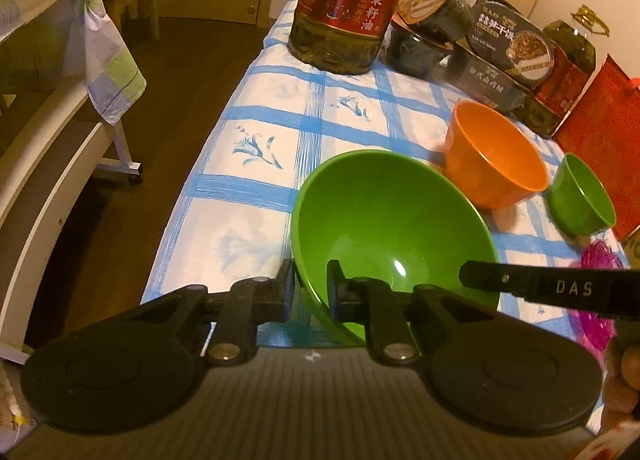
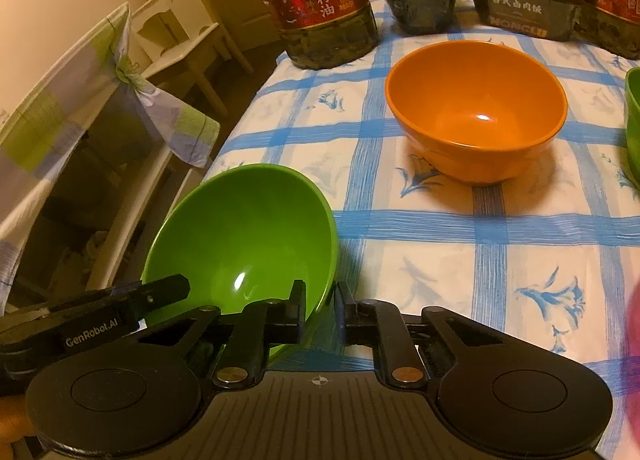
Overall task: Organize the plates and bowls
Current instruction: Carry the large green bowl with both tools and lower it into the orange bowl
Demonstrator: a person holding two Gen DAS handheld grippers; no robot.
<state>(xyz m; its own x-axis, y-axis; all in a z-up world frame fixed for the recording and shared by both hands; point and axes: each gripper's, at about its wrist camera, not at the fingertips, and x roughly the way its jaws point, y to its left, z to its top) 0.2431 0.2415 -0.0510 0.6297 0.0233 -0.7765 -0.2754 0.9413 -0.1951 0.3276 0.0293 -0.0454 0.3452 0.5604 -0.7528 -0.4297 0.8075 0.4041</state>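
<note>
A large green bowl [image 1: 392, 228] sits near the front left of the blue-checked tablecloth; it also shows in the right wrist view [image 2: 244, 236]. My left gripper [image 1: 311, 292] is shut on its left rim. My right gripper [image 2: 320, 310] is shut on its right rim, and its finger shows as a black bar in the left wrist view [image 1: 540, 286]. An orange bowl [image 1: 494, 156] stands behind it, also in the right wrist view [image 2: 476, 108]. A small green bowl [image 1: 582, 196] stands to the right, cut off at the right edge of the right wrist view [image 2: 633, 120].
A big oil bottle [image 1: 348, 0] and dark food boxes [image 1: 508, 48] line the back of the table. A pink plate [image 1: 598, 292] lies at the right. A red bag [image 1: 600, 108] stands back right. The table's left edge [image 1: 208, 148] drops to the floor, with a cloth-covered white rack [image 1: 60, 60] beyond.
</note>
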